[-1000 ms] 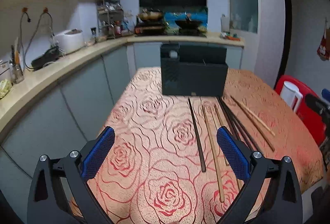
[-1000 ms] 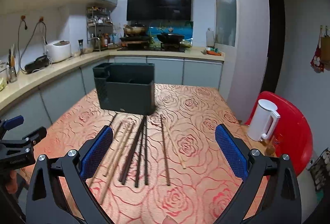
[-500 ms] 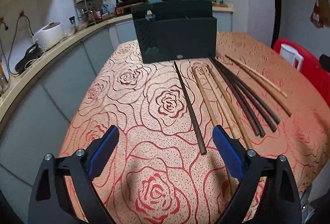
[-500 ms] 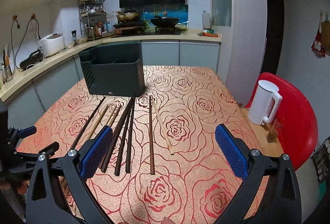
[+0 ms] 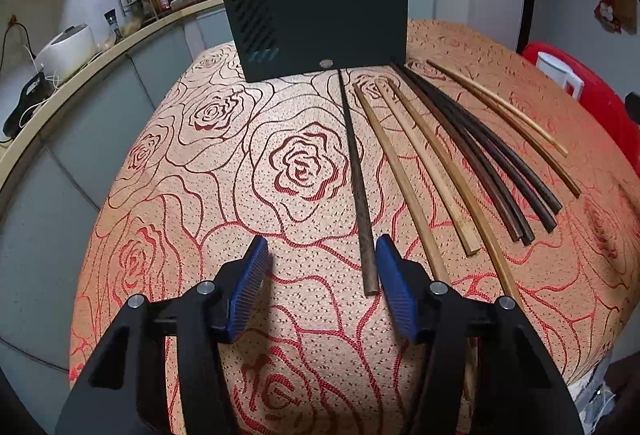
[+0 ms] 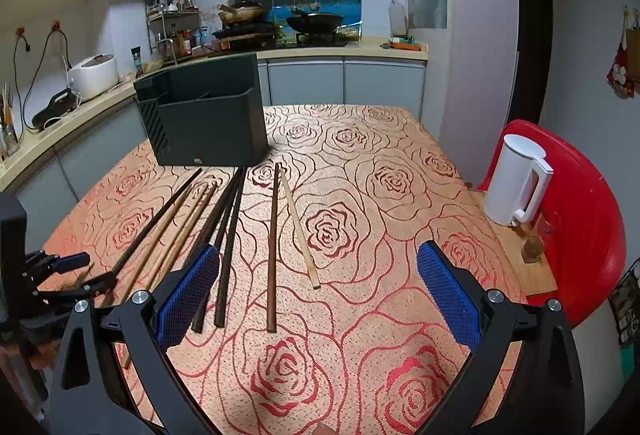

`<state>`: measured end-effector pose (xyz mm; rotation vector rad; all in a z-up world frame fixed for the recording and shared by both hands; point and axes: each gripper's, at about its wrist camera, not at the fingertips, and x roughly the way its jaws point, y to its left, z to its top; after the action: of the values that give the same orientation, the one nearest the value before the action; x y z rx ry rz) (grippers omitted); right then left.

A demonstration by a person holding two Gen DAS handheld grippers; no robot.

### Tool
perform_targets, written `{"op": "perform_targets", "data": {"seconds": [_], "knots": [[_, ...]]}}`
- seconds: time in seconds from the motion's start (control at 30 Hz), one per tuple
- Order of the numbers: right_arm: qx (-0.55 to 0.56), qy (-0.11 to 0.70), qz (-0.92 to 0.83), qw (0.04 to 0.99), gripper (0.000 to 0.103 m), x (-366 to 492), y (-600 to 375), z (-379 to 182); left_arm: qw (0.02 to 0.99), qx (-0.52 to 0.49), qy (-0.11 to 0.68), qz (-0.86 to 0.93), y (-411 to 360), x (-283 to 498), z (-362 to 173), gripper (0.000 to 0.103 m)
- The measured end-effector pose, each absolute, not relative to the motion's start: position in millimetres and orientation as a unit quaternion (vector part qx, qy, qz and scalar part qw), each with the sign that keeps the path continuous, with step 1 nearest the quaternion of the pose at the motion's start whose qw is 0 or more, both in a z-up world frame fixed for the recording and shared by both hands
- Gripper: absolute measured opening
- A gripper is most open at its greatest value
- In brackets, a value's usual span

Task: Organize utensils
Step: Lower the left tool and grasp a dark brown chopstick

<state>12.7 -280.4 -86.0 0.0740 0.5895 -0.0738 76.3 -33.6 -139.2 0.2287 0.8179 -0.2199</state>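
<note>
Chopsticks, loose, laid roughly parallel on the rose-patterned counter [image 5: 304, 171], tips toward the dark holder [image 5: 320, 23] that stands upright at the far edge; this layout puts each stick's thick end at the near edge, where a tool can reach it. Leftmost dark chopstick [image 5: 358, 179]: lies apart from the rest, so it can be taken singly. Left tool [image 5: 320, 267]: lowered over that stick's near end, jaws have just been closing and stand at a middling gap; the stick lies between the pads just beside the right one, apparently not yet pinched, though the angle makes contact hard to rule out. Pale wooden sticks [image 5: 416, 171] and a dark bundle [image 5: 492, 163]: just to the right, some touching, which would make clean single picks harder. Right tool [image 6: 318, 289]: spread wide and empty above the near ends of the dark brown stick [image 6: 273, 243] and thin pale stick [image 6: 300, 231], likely readied for its own pick. Holder compartments: contents not visible.
</note>
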Motion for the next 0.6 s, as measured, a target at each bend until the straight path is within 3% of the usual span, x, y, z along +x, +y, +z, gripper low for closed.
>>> {"op": "perform_targets", "data": {"seconds": [0.23,0.43,0.6], "knots": [[0.031,0.314,-0.023,0.949,0.079,19.1,-294.6,-98.2,0.906,0.086,0.399,-0.11,-23.7,78.6,-140.7,0.042],[0.032,0.358,-0.004,0.933,0.057,31.3,-302.3,-126.4,0.905,0.071,0.398,-0.13,-23.8,79.1,-140.6,0.027],[0.001,0.38,0.008,0.925,0.046,39.8,-288.3,-142.4,0.906,0.069,0.399,-0.124,-20.3,79.5,-140.5,0.01]]}}
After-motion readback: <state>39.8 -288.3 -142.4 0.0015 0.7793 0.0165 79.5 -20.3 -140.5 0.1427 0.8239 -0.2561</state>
